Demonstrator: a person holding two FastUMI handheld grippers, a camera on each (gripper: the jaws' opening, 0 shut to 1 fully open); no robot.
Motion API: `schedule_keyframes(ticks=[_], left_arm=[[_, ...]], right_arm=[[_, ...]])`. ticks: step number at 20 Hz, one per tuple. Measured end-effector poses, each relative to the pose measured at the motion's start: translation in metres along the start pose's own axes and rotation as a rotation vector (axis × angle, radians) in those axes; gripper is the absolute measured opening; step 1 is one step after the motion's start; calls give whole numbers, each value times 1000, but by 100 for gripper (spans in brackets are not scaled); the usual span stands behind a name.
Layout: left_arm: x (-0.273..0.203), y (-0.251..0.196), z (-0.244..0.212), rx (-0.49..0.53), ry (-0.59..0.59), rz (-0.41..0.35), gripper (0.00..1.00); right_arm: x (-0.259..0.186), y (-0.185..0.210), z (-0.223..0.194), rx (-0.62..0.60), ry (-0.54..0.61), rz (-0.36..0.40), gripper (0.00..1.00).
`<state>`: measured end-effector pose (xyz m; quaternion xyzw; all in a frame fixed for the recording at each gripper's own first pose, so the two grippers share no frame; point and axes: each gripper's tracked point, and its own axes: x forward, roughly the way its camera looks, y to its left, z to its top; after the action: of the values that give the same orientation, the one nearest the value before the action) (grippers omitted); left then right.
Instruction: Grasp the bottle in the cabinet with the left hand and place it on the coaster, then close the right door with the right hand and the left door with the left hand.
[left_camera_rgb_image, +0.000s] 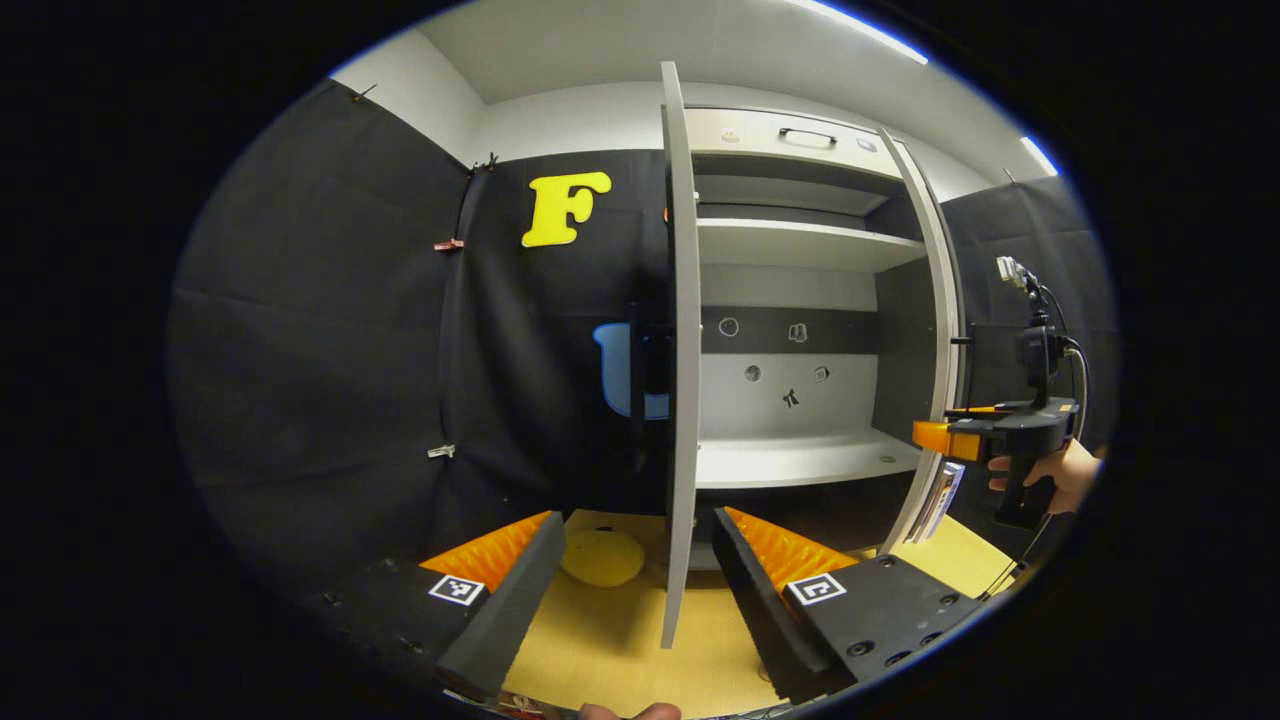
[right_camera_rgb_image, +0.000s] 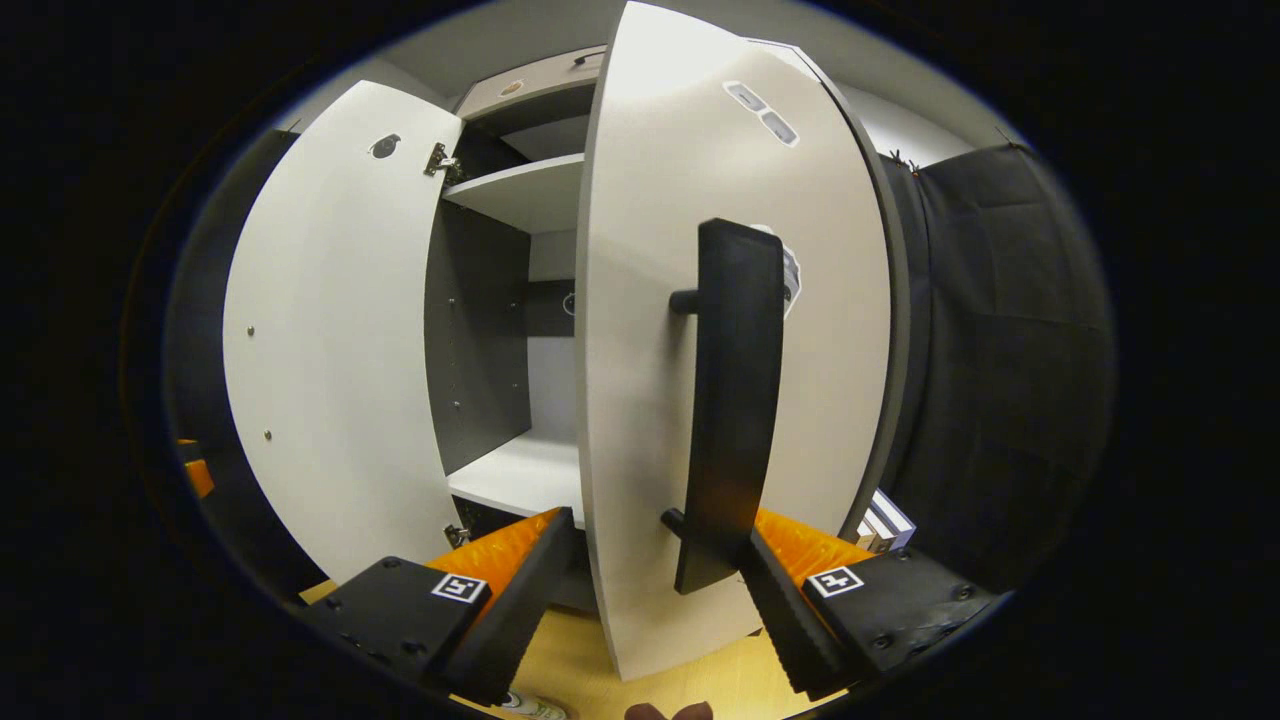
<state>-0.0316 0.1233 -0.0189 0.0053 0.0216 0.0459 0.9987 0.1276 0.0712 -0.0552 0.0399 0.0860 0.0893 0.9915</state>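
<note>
The white cabinet (left_camera_rgb_image: 800, 460) stands with both doors swung out and bare shelves. In the left gripper view the left door (left_camera_rgb_image: 682, 300) is seen edge-on, and its lower edge runs down between the fingers of my open left gripper (left_camera_rgb_image: 635, 520). A round yellow coaster (left_camera_rgb_image: 600, 557) lies on the wooden table just left of that door, its top bare. My right gripper (left_camera_rgb_image: 945, 437), held by a hand, sits against the outer side of the right door (left_camera_rgb_image: 935, 300). In the right gripper view my right gripper (right_camera_rgb_image: 660, 530) is open, its fingers straddling the right door (right_camera_rgb_image: 640, 300) below the black handle (right_camera_rgb_image: 730, 400).
The left door's inner face (right_camera_rgb_image: 330, 350) fills the left side of the right gripper view. A few thin books (left_camera_rgb_image: 942, 500) lean by the cabinet's right foot. The wooden tabletop (left_camera_rgb_image: 600, 640) runs under both grippers. Black cloth walls close in both sides.
</note>
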Motion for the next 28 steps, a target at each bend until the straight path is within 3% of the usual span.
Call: schedule_keyframes(ticks=[12,19,26,28], left_arm=[[15,13,-1,12,-1,-3,94],[61,30,7,4,-10,14,94],[88,29,33,31,-67,21,94],[89,23,32,28,-62,-8,93]], right_arm=[[35,15,-1,-39,-12,14,100],[1,11,-4,-35,-7,23,98],[-44,-22,2,-50,-21,-29,98],[-53,-35,3,-53,-26,-51,98]])
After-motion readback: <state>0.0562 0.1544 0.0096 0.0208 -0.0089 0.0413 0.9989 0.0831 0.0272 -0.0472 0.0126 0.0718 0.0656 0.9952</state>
